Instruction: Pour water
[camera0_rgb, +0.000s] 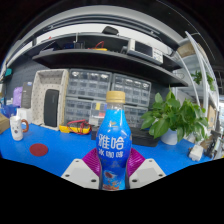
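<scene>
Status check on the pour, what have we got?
Gripper fingers shut on the blue bottle, upright, orange cap on. White cups beyond, far side. Potted plant nearby; nothing blocking.

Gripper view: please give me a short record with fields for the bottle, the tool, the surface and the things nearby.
bottle: blue drink bottle, orange cap, upright
tool: tool shut on the bottle, one pad at each side
surface: blue table
left of bottle: red lid, white cup
right of bottle: potted plant
behind: shelving
</scene>
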